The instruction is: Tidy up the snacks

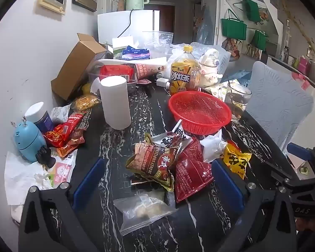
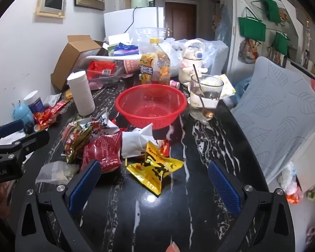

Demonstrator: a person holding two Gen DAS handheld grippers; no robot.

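Left wrist view showed the left tongs point(image 1: 157, 180) spread wide and empty, hovering over a heap of snack packets on the black marble worktop point(image 1: 140, 109): brown cereal packet point(image 1: 155, 161) on top, dark red packet point(image 1: 191, 172) beside it, clear zip bag point(image 1: 142, 210) nearest. Red basket point(image 1: 199, 110) sat empty just behind the heap, probably the intended drop spot, so nothing looked sorted yet. Right wrist view had the right tongs point(image 2: 155, 185) equally wide apart, gripping nothing, lined up on the yellow snack packet point(image 2: 155, 169) lying flat on the worktop; white packet point(image 2: 134, 141) lay between it and the basket. Glass with spoon point(image 2: 204, 97) stood right of the basket, worth avoiding.
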